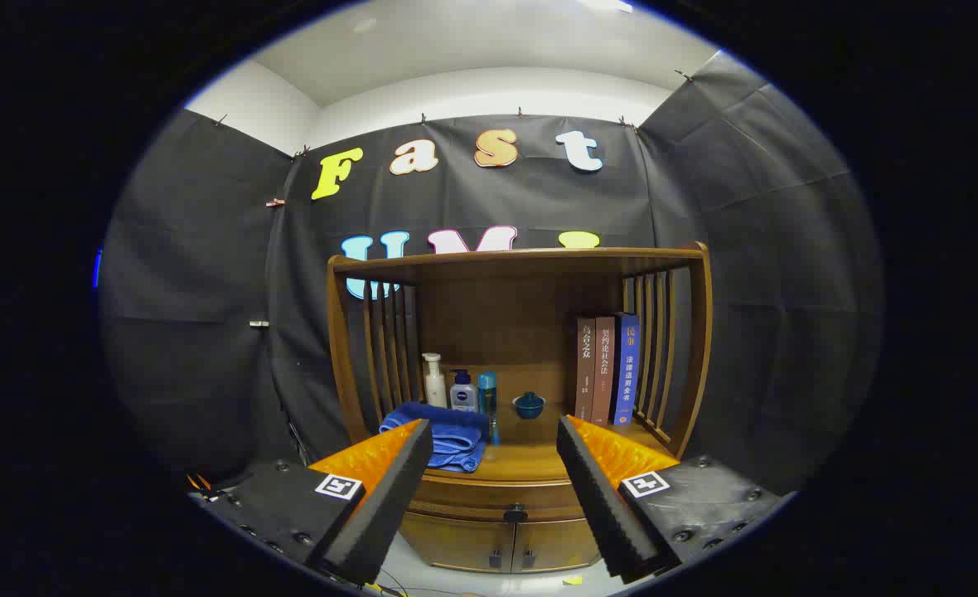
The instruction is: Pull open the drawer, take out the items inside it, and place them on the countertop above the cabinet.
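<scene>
Ahead, drawer (501, 496) closed — contents hidden, tongs (495, 452) apart, gripping nothing.

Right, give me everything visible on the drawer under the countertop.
The drawer is a shallow, wide front of brown, polished-looking wood, set just below the countertop and above two cabinet doors. It looks fully shut, flush with the frame. A small dark knob sits at its lower middle. The gripper is open, its fingers spread either side of the drawer front, well short of it; nothing touches it.

glossy wooden cabinet (522, 477), soft cloth towel (447, 431)
</scene>
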